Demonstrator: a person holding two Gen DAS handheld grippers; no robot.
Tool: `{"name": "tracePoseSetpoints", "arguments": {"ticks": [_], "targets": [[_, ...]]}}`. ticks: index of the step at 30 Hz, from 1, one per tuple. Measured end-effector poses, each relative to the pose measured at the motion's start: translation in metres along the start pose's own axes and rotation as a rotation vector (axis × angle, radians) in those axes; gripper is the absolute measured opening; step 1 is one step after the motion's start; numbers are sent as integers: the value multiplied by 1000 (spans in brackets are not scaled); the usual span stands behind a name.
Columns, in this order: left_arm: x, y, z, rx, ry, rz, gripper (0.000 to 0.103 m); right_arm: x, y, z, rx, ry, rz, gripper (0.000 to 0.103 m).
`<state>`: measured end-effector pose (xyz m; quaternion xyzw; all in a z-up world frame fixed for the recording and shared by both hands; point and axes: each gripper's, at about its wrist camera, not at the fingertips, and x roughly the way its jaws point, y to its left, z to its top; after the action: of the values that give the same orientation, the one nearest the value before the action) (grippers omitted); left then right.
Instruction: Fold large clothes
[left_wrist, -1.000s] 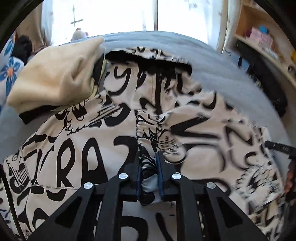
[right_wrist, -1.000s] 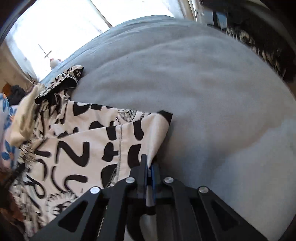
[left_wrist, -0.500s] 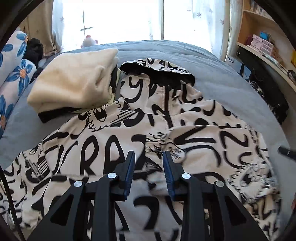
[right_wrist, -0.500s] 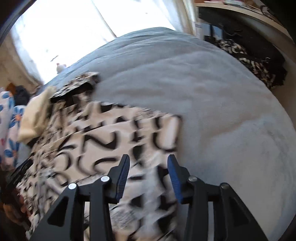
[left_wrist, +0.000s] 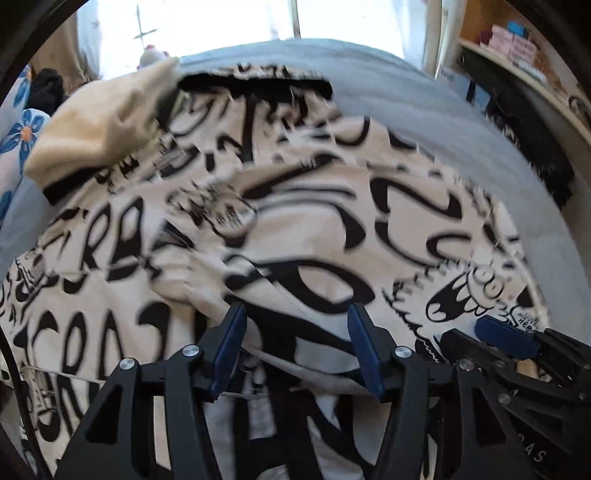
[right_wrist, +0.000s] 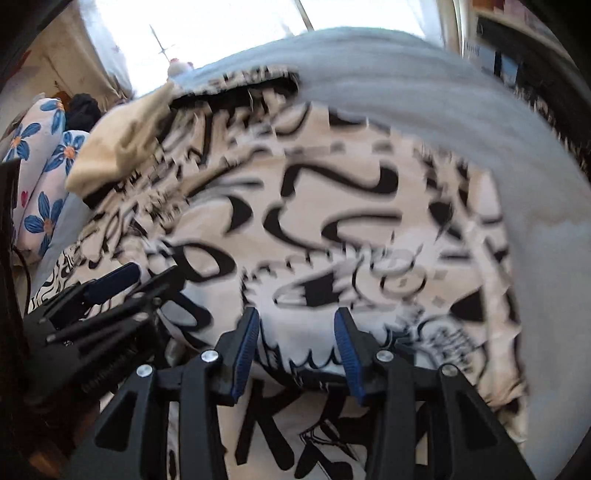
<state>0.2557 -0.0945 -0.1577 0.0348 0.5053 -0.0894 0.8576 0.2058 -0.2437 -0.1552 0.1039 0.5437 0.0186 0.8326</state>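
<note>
A large cream garment (left_wrist: 314, 206) printed with black graffiti letters lies spread on the grey bed (left_wrist: 406, 92), and the picture of it is blurred. My left gripper (left_wrist: 295, 308) hovers over its near part, jaws opening, and no cloth is pinched between the blue pads. My right gripper (right_wrist: 296, 312) stands open over the same garment (right_wrist: 332, 206), also with nothing between its pads. Each gripper shows in the other's view: the right gripper (left_wrist: 502, 332) at the lower right, the left gripper (right_wrist: 110, 282) at the lower left, close side by side.
A folded plain cream garment (left_wrist: 103, 125) rests on the printed one's far left corner. Blue-flowered pillows (right_wrist: 40, 173) lie at the left. A small plush toy (left_wrist: 151, 55) sits by the bright window. Shelves (left_wrist: 517, 37) and dark clothes (left_wrist: 535, 155) line the right side.
Both grippers were shut on folds of the printed garment, then let go and opened. Both have since shifted over the cloth, the right one coming in close beside the left.
</note>
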Motion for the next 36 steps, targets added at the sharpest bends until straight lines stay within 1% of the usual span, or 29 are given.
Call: {"name": "tracePoseSetpoints", "arguments": {"ticks": [3,7,8,10,11,12,14,17,20,24,27,32,36], "targets": [[11,-4,-7,25,4,25,55,4,-21,-6,37,5,-53,43],[11,-1,-6,37,-6,32,55,-11,-59,-8,98,-45,-172,42],[12,1,-6,35,-4,27,57,-15,-69,-9,116,-52,-179,37],[12,5,-6,33,-5,16,57,-18,-87,-12,158,-46,-109,32],[12,6,-6,35,-6,15,57,-20,-92,-14,176,-46,-95,28],[12,5,-6,40,-10,17,57,-22,-94,-15,182,-48,-90,28],[11,6,-6,41,-12,24,57,-25,-94,-17,187,-52,-95,28],[10,7,-6,38,-13,27,58,-24,-87,-18,181,-47,-124,31],[5,6,-7,37,-15,26,61,-25,-77,-18,169,-51,-152,31],[-8,3,-13,42,-24,31,64,-34,-72,-23,187,-53,-110,32],[-20,2,-18,43,-33,41,67,-45,-68,-29,198,-55,-106,33],[-50,0,-30,43,-48,41,67,-62,-60,-40,204,-58,-78,34],[-76,-1,-45,32,-53,51,70,-76,-49,-51,188,-67,-76,34]]}}
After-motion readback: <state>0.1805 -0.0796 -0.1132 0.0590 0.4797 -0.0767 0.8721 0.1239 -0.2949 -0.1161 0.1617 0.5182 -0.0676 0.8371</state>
